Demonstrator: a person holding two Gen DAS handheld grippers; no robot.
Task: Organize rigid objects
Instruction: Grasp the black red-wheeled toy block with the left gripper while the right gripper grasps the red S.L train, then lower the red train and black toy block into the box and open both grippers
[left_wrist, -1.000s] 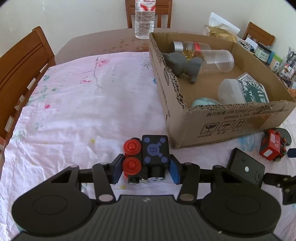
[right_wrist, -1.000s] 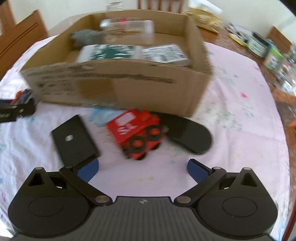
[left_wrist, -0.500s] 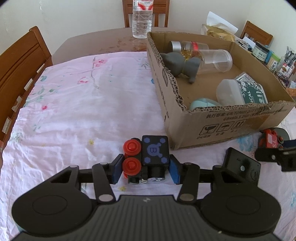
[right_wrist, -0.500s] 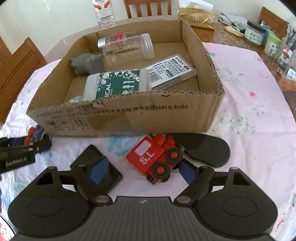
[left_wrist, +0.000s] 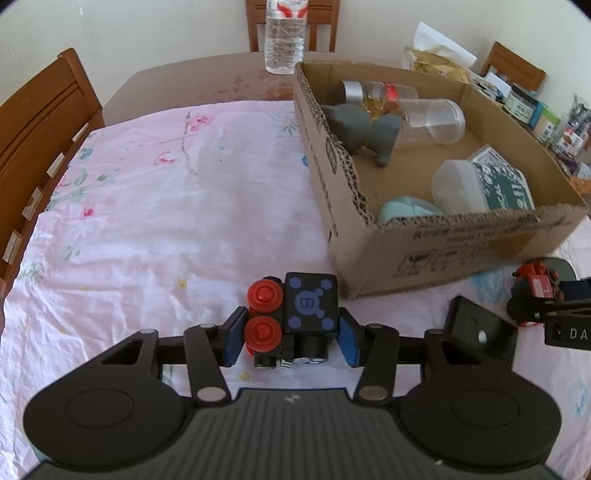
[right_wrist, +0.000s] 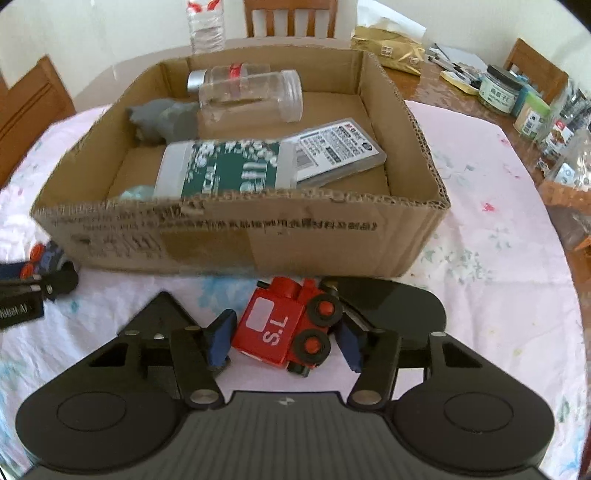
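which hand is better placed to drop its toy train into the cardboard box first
Left. The left gripper is already shut on the black toy train with red wheels, beside the cardboard box. The right gripper is closing, its pads flanking the red toy train.

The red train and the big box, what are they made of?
The red train looks like painted wood, maybe plastic: blocky body, glossy even colour, chunky black wheels. I can't be sure which. The box is plain brown corrugated cardboard: its torn top edge shows the wavy layer inside, and the surface is dull with printed black text.
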